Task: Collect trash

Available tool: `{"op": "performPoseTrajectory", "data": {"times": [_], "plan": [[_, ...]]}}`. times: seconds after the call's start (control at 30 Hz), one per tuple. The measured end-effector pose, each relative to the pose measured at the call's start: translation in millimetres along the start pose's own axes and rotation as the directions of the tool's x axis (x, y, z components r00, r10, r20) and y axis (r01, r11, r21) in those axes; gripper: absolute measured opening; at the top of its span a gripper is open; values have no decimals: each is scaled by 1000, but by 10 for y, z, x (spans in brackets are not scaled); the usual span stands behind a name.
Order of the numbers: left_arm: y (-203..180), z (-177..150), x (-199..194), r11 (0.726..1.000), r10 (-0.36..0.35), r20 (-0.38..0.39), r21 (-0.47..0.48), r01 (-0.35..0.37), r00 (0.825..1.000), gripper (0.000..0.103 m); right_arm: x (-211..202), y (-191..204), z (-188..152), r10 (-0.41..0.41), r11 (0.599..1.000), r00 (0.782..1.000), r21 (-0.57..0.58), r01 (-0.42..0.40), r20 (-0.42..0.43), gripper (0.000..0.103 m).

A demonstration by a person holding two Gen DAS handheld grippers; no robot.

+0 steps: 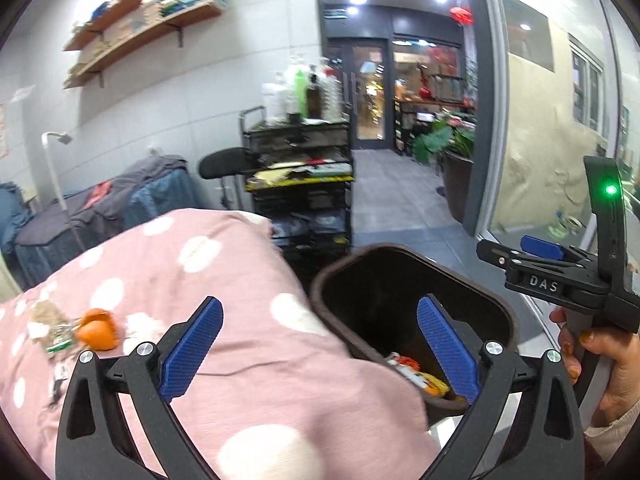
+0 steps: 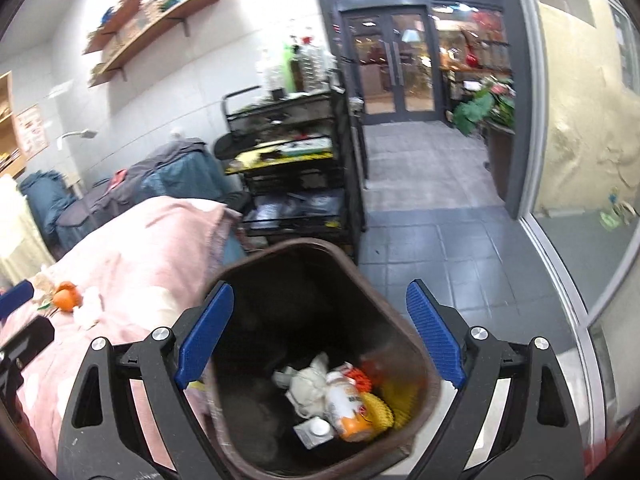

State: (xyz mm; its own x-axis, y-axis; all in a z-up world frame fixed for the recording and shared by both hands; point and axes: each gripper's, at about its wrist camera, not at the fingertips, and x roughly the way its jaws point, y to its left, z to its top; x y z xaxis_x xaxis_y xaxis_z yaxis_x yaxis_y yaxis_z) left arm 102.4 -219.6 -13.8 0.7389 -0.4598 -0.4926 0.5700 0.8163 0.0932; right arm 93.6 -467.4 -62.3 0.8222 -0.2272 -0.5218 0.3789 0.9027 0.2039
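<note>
My left hand-held gripper (image 1: 320,344) is wide open and holds nothing. Its blue pads (image 1: 192,344) hang over a bed with a pink blanket with white dots (image 1: 224,280). On the blanket, to the left, lies a piece of orange peel (image 1: 97,329) with a small crumpled wrapper (image 1: 58,338) just beside it. There are bits of white tissue (image 2: 89,312) near the peel too. To the right of the bed stands a dark brown trash bin (image 2: 404,344), close against the blanket's edge. My right hand-held gripper (image 2: 320,336) is wide open too, and it holds nothing. It hangs right over the mouth of the bin. Down in the bin I see a crumpled white tissue (image 2: 308,384), an orange and white bottle (image 2: 348,408), something yellow (image 2: 394,406), a small white carton (image 2: 314,432) and a bit of red stuff (image 2: 370,368). In the left wrist view I can see my right hand (image 1: 600,364) on the handle of the other hand-held gripper, and a green light (image 1: 611,189) shines on it. Far behind the bed stands a black cart with shelves (image 1: 300,184), with bottles (image 1: 300,92) on top. Wooden wall shelves (image 1: 140,28) hang up on the left wall with folded cloths on them. The floor (image 2: 432,256) is grey tile, and a glass door (image 2: 394,64) is far off.
</note>
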Motion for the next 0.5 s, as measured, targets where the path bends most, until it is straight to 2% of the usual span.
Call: {"op": "performPoseTrajectory", "data": {"times": [0.1,0.3,0.5], "plan": [[189,-13,-84,999,46,10,-22,-46,999,96,-5,213,33,39,998,999,-40,-38,12,87],[604,-116,-279,987,147,11,-71,-145,989,96,48,668,55,147,984,989,-94,-148,-19,87],[1074,-302,-464,963,240,-16,-127,-240,971,96,62,1206,58,233,954,972,-188,-235,-33,87]]}}
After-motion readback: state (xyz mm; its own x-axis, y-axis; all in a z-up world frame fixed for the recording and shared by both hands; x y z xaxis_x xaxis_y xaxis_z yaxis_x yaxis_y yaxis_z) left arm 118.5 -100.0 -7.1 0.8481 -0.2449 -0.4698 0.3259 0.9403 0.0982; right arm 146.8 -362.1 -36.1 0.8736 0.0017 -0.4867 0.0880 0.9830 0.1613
